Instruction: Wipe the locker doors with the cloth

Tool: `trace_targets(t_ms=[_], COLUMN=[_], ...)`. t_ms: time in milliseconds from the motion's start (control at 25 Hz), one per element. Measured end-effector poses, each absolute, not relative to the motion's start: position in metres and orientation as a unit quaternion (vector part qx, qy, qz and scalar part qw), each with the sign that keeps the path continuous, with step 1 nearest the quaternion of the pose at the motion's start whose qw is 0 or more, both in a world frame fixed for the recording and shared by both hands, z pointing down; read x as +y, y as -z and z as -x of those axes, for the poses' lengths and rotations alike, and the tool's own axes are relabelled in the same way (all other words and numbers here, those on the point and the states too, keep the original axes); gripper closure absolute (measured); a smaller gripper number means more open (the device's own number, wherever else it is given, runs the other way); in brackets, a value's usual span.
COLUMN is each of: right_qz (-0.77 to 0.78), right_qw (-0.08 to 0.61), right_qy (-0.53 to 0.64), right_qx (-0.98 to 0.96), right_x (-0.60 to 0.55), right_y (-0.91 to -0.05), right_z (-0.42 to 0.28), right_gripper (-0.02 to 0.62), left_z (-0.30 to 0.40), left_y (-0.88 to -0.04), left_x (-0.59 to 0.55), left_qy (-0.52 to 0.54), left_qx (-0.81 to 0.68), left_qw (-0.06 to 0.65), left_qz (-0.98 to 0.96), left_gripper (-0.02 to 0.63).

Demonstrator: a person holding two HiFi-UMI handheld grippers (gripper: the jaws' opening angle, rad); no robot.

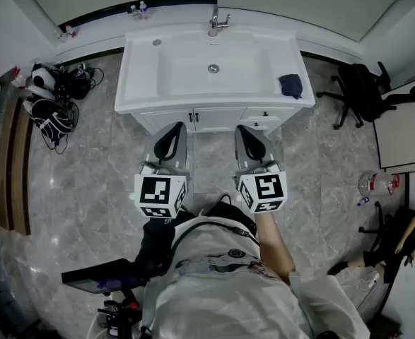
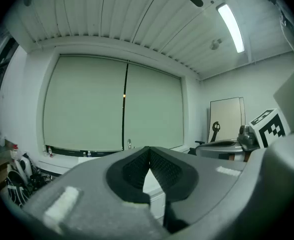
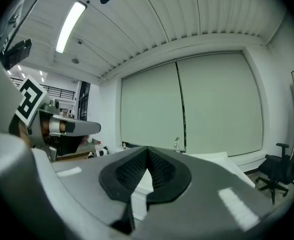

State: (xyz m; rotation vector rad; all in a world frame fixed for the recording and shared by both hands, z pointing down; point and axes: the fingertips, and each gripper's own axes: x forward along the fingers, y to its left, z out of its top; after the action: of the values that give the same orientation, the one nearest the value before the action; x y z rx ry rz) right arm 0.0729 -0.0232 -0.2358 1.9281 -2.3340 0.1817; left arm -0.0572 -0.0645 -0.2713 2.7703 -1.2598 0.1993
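Left gripper [image 1: 172, 134] and right gripper [image 1: 248, 136] are side by side, held out in front, pointing near level. Both jaw pairs closed tip to tip, empty.

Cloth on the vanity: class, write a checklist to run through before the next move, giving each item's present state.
1. Place of the cloth known: ok, on the vanity top, right of the basin.
2. The left gripper empty: ok, shut on nothing.
3. The right gripper empty: ok, shut on nothing.
4. Jaws open for a pickup: not ok.
5. The cabinet doors closed: ok.
6. Whether the cloth is damp: cannot tell.
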Motion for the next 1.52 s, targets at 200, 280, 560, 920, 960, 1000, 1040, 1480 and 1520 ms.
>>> trace_targets(t_ms=[200,280,560,920,960,1000,1040,1480,1520], right_qz=[-0.629,-0.627,-0.61,-0.657,-0.66,-0.663,-0.665,-0.647,-0.647], right_qw=[0.055,0.056,0.041,0.135,0.156,0.177,0.197,0.366,0.368], right_qy=[-0.061,-0.063,-0.077,-0.183,-0.187,-0.189,-0.19,-0.27,-0.285], right_qx=[-0.773,-0.775,-0.787,-0.719,-0.711,-0.703,-0.695,-0.612,-0.604], right_x=[-0.024,-0.023,-0.029,-0.1,-0.113,-0.128,-0.143,-0.256,-0.258], right_y=[0.232,0.231,0.22,0.072,0.054,0.038,0.023,-0.117,-0.126], right_z=[-0.081,-0.084,-0.098,-0.275,-0.304,-0.331,-0.358,-0.514,-0.52], right_gripper=[0.592,0.592,0.591,0.399,0.385,0.367,0.356,0.328,0.328], left_z=[0.048,0.046,0.04,0.018,0.02,0.021,0.023,0.046,0.051], left_y=[0.269,0.269,0.264,0.234,0.229,0.225,0.22,0.14,0.134], left_x=[-0.065,-0.067,-0.077,-0.078,-0.079,-0.079,-0.079,-0.059,-0.055], left_qy=[-0.068,-0.071,-0.08,-0.125,-0.13,-0.135,-0.14,-0.213,-0.22], left_qx=[-0.415,-0.418,-0.435,-0.44,-0.445,-0.452,-0.461,-0.518,-0.522], left_qw=[0.045,0.043,0.045,0.057,0.061,0.066,0.071,0.123,0.127], left_qz=[-0.906,-0.905,-0.896,-0.888,-0.884,-0.879,-0.874,-0.819,-0.814], left_gripper=[0.604,0.604,0.604,0.604,0.604,0.604,0.604,0.604,0.604])
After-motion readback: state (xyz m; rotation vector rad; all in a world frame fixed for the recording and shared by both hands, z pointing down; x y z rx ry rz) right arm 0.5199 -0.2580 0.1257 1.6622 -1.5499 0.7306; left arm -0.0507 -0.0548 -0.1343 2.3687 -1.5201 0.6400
